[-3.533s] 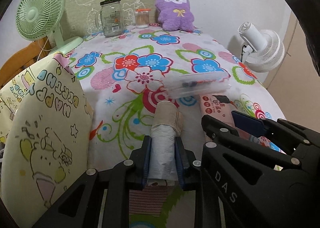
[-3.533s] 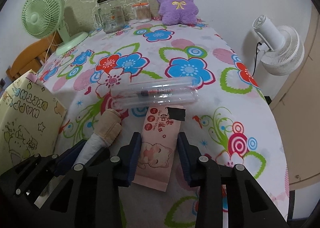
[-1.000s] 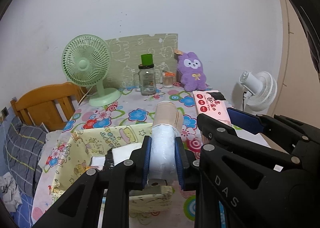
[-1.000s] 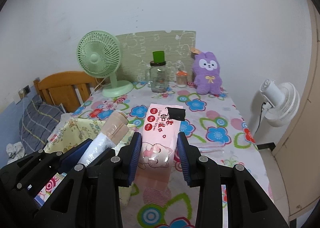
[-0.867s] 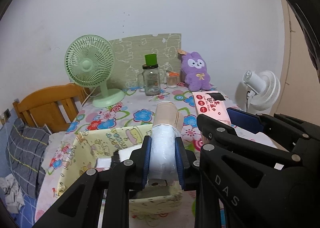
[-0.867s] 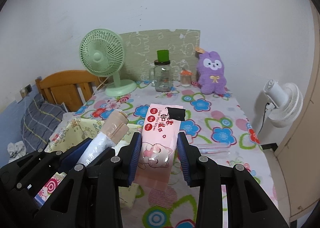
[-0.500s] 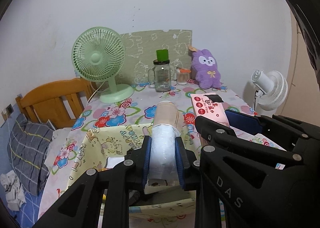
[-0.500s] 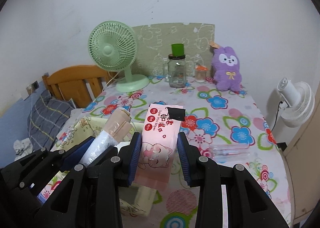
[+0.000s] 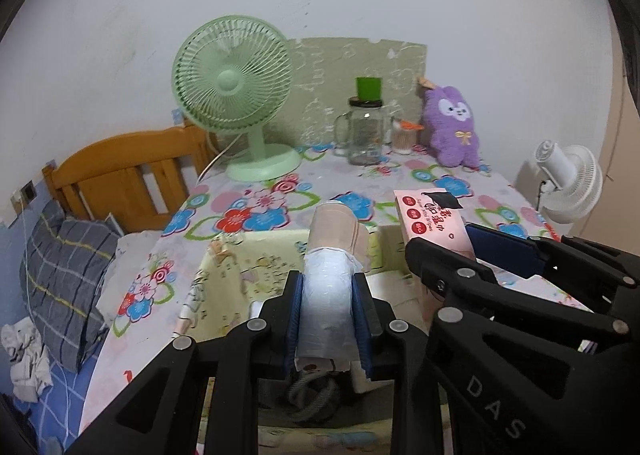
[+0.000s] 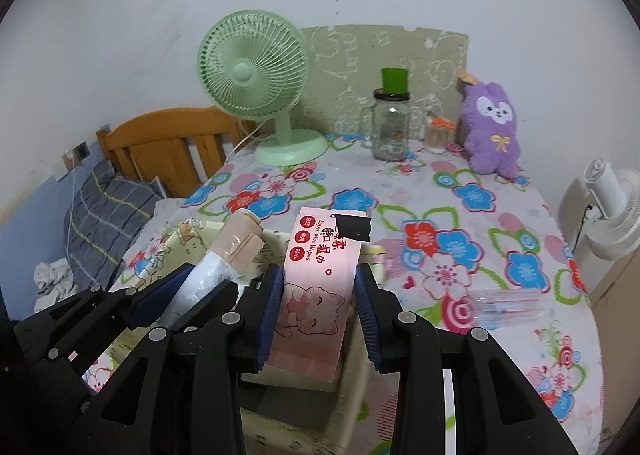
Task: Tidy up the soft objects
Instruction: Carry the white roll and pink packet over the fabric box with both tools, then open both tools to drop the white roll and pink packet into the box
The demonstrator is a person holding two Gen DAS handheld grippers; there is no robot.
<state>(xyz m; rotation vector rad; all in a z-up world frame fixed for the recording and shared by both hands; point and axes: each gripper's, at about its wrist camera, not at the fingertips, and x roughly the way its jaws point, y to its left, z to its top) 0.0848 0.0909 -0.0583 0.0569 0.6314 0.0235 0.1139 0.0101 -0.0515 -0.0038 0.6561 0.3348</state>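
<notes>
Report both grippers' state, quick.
Left gripper: shut on the white plastic roll with a beige paper band.
Right gripper: shut on the pink wet-wipes pack.

Side by side and tilted downward, the left gripper (image 9: 327,309) pinches a white roll (image 9: 326,295), the right gripper (image 10: 317,309) a pink wipes pack (image 10: 320,279).
</notes>
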